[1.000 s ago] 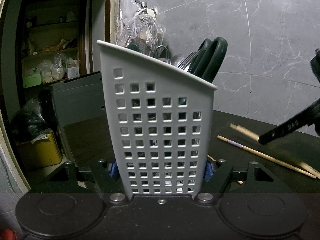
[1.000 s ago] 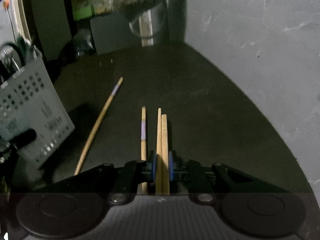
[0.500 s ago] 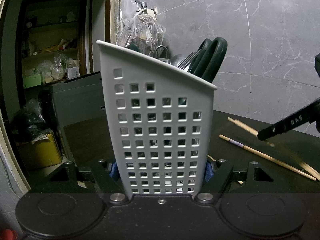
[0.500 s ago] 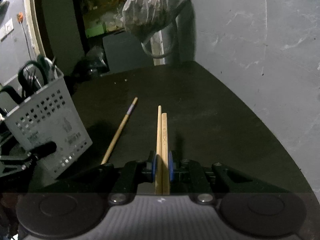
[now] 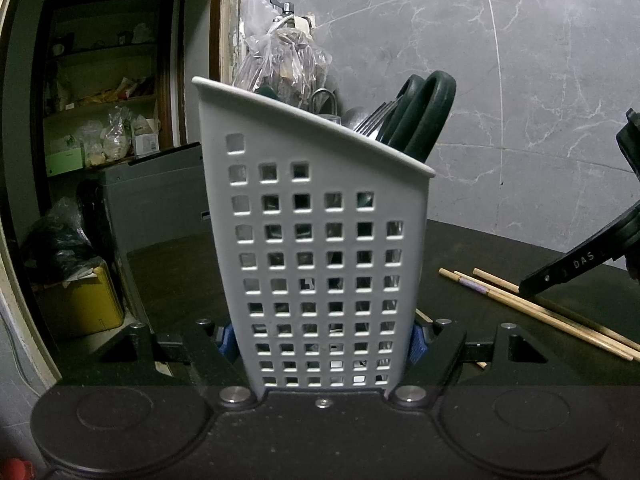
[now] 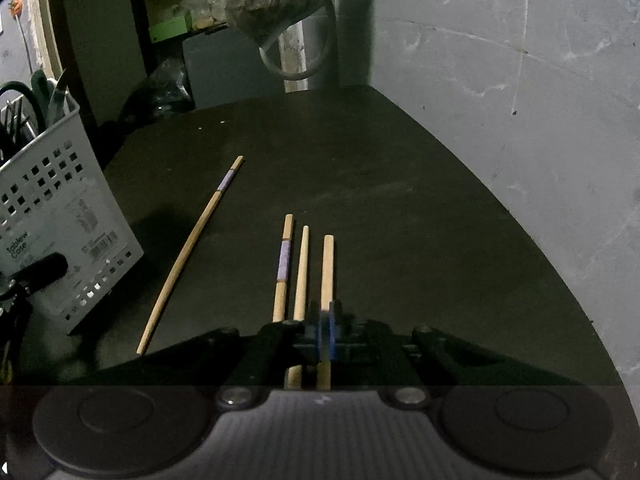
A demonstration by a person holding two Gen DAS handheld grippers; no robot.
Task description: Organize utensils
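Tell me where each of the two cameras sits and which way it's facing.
Left wrist: on the left gripper, facing nearly level at the utensil basket clamped in its jaws, with a marble wall behind; its own two fingers show at the bottom.
Right wrist: on the right gripper, angled down at the dark table; its jaws are closed on a plain chopstick, as far as the blur shows.
Shared: the utensil basket, the loose chopsticks and the hanging plastic bag.

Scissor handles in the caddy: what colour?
Dark green scissor handles, clearest in the left wrist view.
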